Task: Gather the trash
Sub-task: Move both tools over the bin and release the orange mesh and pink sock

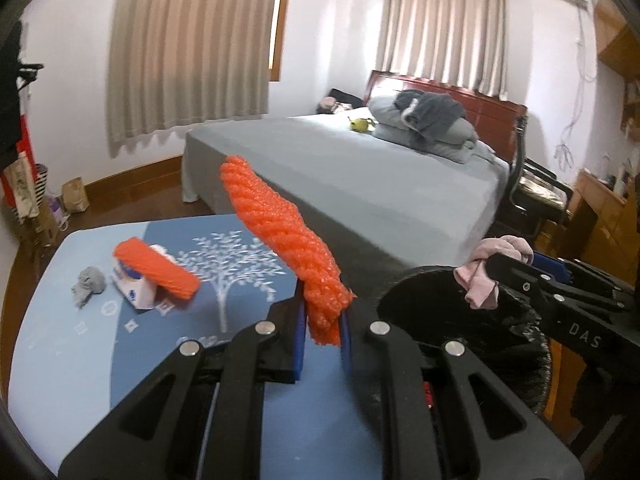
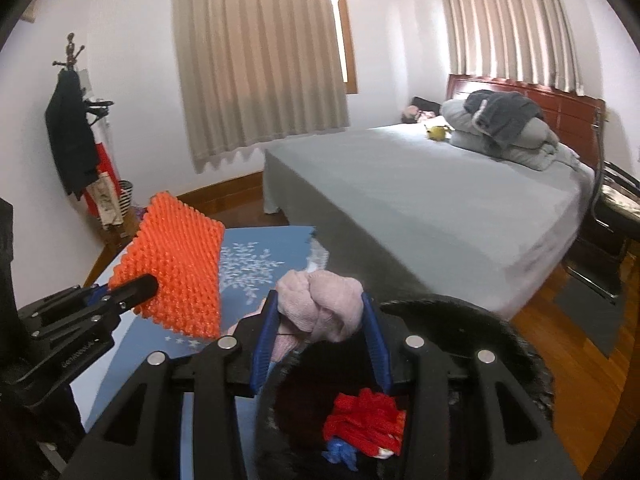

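Orange foam-mesh fruit sleeve [image 1: 280, 236], light, springy, crushable, best pinched at one end, clamped by left gripper [image 1: 323, 330] above blue table mat [image 1: 80, 360]; pink crumpled soft cloth wad [image 2: 320, 304], limp, clenched in right gripper [image 2: 320, 340] over black-lined trash bin [image 2: 500, 332].

- The left hand-held gripper [image 1: 323, 330] pinches the lower end of an orange foam net sleeve [image 1: 280, 236], which rises tilted up and to the left.
- At the right, the right hand-held gripper [image 1: 486, 270] clamps a pink crumpled cloth [image 1: 486, 276] over the black-lined bin [image 1: 460, 320].
- On the blue tabletop [image 1: 80, 360] lie a second orange net sleeve [image 1: 156, 272] across a small white carton [image 1: 136, 292], and a grey wad [image 1: 88, 284] beside them.
- Behind stands a grey bed [image 1: 360, 176].
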The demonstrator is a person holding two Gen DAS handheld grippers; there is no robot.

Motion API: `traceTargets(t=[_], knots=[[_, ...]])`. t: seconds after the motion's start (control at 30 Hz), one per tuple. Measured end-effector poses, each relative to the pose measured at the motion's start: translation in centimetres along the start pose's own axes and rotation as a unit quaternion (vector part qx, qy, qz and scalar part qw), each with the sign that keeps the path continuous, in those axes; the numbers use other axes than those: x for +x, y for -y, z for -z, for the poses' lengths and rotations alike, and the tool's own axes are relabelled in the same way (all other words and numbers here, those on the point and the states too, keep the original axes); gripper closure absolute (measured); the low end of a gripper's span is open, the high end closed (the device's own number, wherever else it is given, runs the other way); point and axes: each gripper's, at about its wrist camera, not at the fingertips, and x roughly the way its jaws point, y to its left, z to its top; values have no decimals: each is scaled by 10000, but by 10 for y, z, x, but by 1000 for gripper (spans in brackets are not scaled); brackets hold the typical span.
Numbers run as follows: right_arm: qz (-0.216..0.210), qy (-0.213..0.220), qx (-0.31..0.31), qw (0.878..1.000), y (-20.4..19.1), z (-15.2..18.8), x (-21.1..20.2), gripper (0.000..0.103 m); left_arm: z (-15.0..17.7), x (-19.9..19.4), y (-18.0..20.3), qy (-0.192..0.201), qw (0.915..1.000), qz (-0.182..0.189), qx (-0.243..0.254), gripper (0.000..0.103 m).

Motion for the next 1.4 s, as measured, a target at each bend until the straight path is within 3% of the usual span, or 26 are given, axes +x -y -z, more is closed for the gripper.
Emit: traceTargets(t=[0.6,1.07,1.13,1.2,1.23,1.4], knots=[[726,-94,364,9967,70,22,-22,62,4,32,81,-198,9951,745,612,90],[1010,-368,543,9927,103,44,-14,61,24,61,112,-556,9876,1149,911,88],[1048,-432,553,9920,106,47,-11,59,27,66,114,-627,9865,1200,918,82],[1068,-482,557,9916,109,49,-9,56,30,70,112,-698,9853,1294,871,61],[1077,-513,554,9913,110,51,-8,53,31,71,111,-701,9853,1302,856,58],[1203,-500,552,9899,114,54,-9,28,34,70,98,-663,9881,1185,726,37]])
